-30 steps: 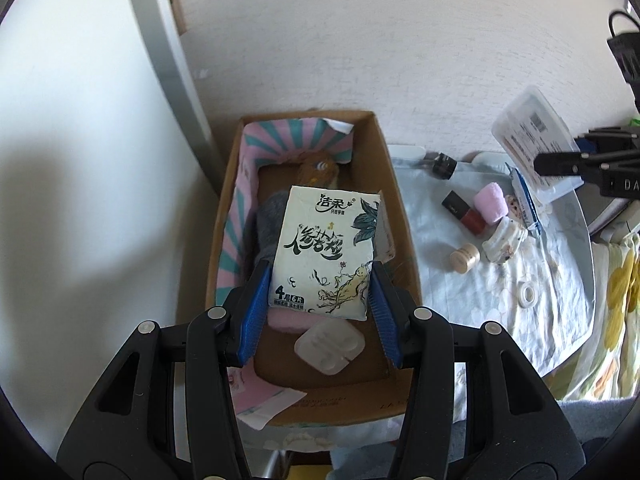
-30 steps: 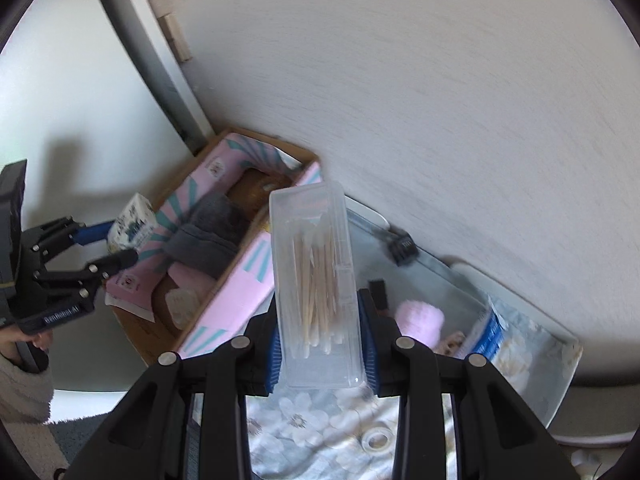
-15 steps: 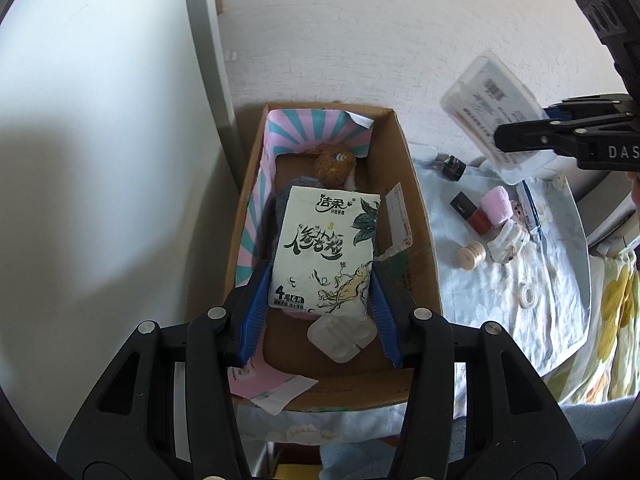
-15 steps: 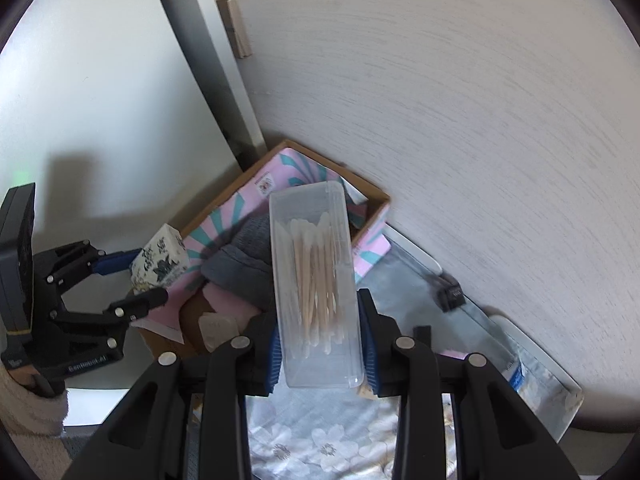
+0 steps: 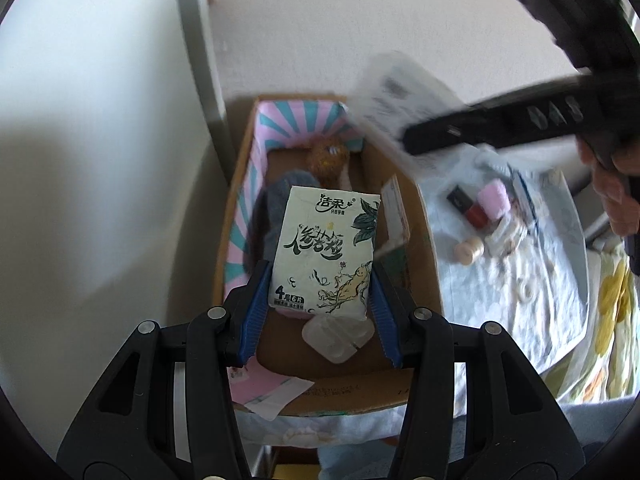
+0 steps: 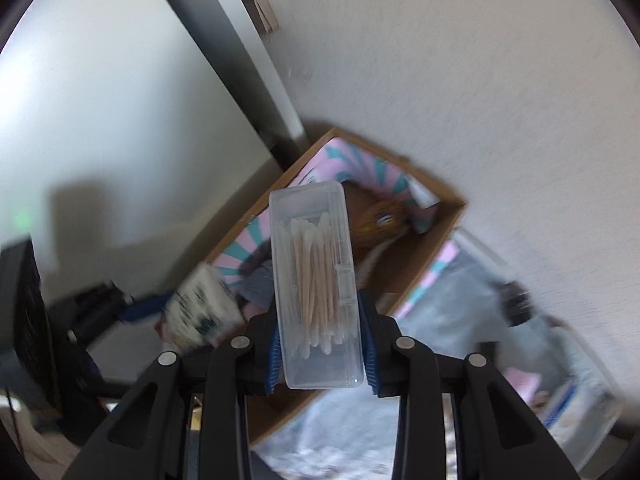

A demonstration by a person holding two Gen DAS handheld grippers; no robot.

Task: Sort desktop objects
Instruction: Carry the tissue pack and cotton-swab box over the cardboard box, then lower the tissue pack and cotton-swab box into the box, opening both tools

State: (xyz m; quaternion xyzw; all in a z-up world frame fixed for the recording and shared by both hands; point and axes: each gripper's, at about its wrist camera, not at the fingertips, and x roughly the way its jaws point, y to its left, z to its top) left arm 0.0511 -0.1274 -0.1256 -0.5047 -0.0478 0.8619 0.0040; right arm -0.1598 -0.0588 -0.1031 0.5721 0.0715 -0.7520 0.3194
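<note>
My left gripper (image 5: 320, 276) is shut on a white tissue pack (image 5: 326, 254) with green print, held above the open cardboard box (image 5: 424, 236). My right gripper (image 6: 320, 316) is shut on a clear plastic case of cotton swabs (image 6: 316, 280), held above the same box (image 6: 420, 256). In the left wrist view the case (image 5: 396, 100) and right gripper are blurred over the box's far right corner. The tissue pack also shows blurred in the right wrist view (image 6: 204, 308).
The box holds a pink-and-teal striped liner (image 5: 296, 124), a grey cloth (image 5: 272, 208), a brown fuzzy toy (image 5: 328, 156) and a clear plastic piece (image 5: 336, 336). On the floral cloth to the right lie a lipstick (image 5: 468, 208), a pink roll (image 5: 494, 196), a small jar (image 5: 468, 250) and a tape ring (image 5: 528, 290).
My right gripper has carried the swab case left, from over the cloth to above the box. My left gripper still holds the tissue pack over the box, raised slightly.
</note>
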